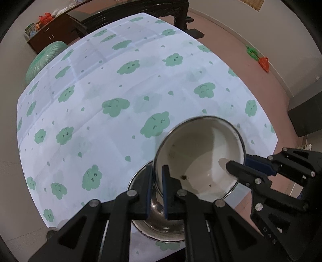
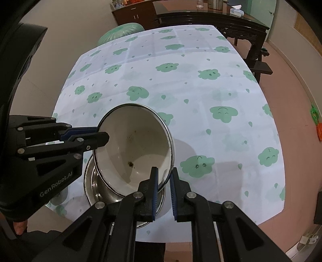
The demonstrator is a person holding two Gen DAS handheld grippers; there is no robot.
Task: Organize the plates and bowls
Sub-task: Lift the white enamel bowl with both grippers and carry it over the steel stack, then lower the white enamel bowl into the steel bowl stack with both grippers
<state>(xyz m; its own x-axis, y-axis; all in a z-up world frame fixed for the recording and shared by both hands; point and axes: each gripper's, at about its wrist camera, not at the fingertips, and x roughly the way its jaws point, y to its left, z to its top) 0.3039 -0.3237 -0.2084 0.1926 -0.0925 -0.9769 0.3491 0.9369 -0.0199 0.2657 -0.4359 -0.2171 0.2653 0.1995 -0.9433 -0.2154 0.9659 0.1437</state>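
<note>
Both grippers pinch one round white-enamelled metal bowl (image 1: 201, 159) by its rim. Left gripper (image 1: 158, 191) has its jaws nearly together on the rim at about 8 o'clock of the bowl in its own view; right gripper (image 2: 164, 191) clamps the opposite edge, near 5 o'clock in the right wrist view, jaws likewise narrow on the thin wall. Gripping two opposite points probably keeps the bowl from swinging. It hangs tilted, its stained inside open to both cameras, above a shiny round steel bowl (image 1: 159, 219) that sits on the table at the near edge. Nesting the two looks to be the aim. Beyond lies the pale tablecloth with green cloud prints (image 1: 112, 84), with a dark wooden table (image 2: 213, 18) at 12 o'clock.
</note>
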